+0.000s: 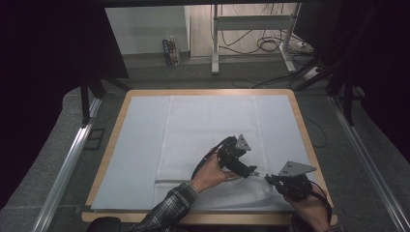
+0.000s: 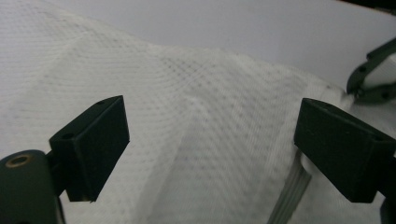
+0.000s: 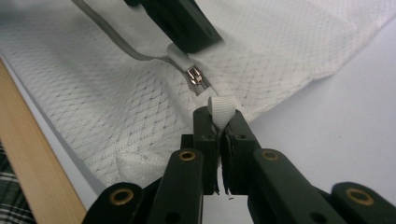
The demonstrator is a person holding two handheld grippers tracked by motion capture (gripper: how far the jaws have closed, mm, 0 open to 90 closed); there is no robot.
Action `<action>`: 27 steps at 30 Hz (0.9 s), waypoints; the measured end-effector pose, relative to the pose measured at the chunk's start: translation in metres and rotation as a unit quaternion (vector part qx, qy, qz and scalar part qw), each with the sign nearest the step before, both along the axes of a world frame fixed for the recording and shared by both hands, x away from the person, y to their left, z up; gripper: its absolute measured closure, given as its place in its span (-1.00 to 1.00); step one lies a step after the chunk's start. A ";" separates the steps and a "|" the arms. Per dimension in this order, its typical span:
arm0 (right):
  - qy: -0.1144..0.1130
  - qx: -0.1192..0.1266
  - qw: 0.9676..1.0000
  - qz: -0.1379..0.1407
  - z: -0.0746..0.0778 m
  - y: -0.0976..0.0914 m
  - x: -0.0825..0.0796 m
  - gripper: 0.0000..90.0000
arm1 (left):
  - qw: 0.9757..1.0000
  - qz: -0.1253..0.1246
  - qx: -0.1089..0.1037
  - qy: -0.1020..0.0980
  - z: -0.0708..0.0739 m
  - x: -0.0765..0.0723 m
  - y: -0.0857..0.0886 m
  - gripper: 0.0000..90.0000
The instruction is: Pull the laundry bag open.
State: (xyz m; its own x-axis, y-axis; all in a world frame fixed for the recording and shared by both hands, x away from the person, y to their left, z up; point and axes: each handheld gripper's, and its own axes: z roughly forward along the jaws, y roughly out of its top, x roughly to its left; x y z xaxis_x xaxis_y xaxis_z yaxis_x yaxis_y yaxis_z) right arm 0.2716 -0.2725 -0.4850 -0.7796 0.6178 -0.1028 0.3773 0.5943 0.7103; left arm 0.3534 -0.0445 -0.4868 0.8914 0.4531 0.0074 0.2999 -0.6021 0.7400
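A white mesh fabric bag (image 1: 208, 130) lies flat on the table's pale cover (image 1: 135, 145). Its zipper (image 3: 116, 44) runs along the near edge, with the metal slider (image 3: 195, 77) close to the bag's right corner. My right gripper (image 3: 219, 122) is shut on the white ribbon pull tab (image 3: 222, 106) of that slider, at the front right (image 1: 267, 178). My left gripper (image 2: 210, 126) stands open over the mesh, one jaw beside the grey zipper tape (image 2: 290, 189). In the high view the left gripper (image 1: 251, 171) sits just left of the right one.
The wooden table edge (image 3: 28, 154) runs close to the bag's near side. A metal frame (image 1: 217, 43), cables (image 1: 266, 46) and a small box (image 1: 170, 50) stand on the floor beyond the table. Rails (image 1: 67, 164) flank the table.
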 end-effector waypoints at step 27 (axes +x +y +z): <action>-0.036 -0.039 0.999 0.011 0.000 0.005 -0.004 0.89 | 0.979 -0.098 -0.068 0.166 -0.005 0.002 0.005 0.66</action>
